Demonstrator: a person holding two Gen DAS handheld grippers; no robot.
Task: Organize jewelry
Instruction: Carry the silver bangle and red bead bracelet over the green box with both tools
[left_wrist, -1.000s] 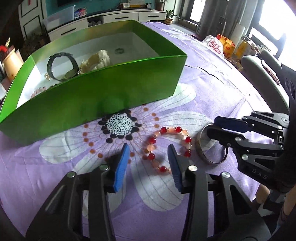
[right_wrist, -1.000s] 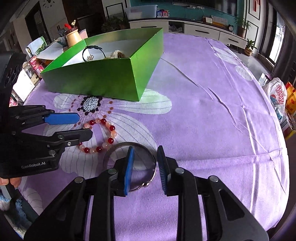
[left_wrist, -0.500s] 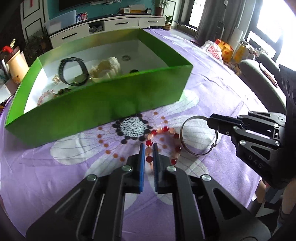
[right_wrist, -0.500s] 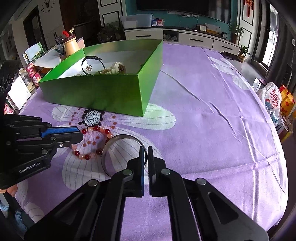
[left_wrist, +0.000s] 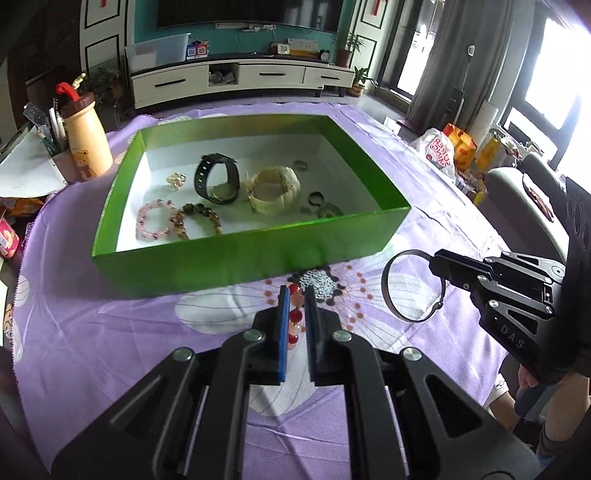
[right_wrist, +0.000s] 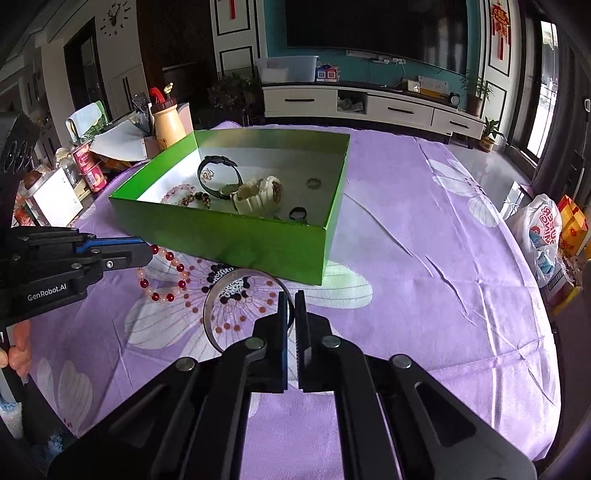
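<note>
My left gripper (left_wrist: 295, 295) is shut on a red and pink bead bracelet (left_wrist: 294, 317) and holds it above the purple cloth; the bracelet hangs from it in the right wrist view (right_wrist: 166, 275). My right gripper (right_wrist: 291, 302) is shut on a thin silver bangle (right_wrist: 221, 295), lifted off the cloth; the bangle also shows in the left wrist view (left_wrist: 410, 288). An open green box (left_wrist: 236, 258) stands just behind both, also in the right wrist view (right_wrist: 236, 240). It holds a black watch (left_wrist: 218, 177), a cream watch (left_wrist: 273, 188), bead bracelets (left_wrist: 155, 221) and rings.
A purple flowered tablecloth (right_wrist: 424, 258) covers the table. A yellow bottle (left_wrist: 85, 136) with pens, cans (right_wrist: 88, 166) and papers crowd the far left edge. Plastic bags (right_wrist: 543, 229) lie off the right side.
Both grippers closed, the left on the bead bracelet and the right on the silver bangle, then rose with them off the cloth. The box interior has come more into view.
</note>
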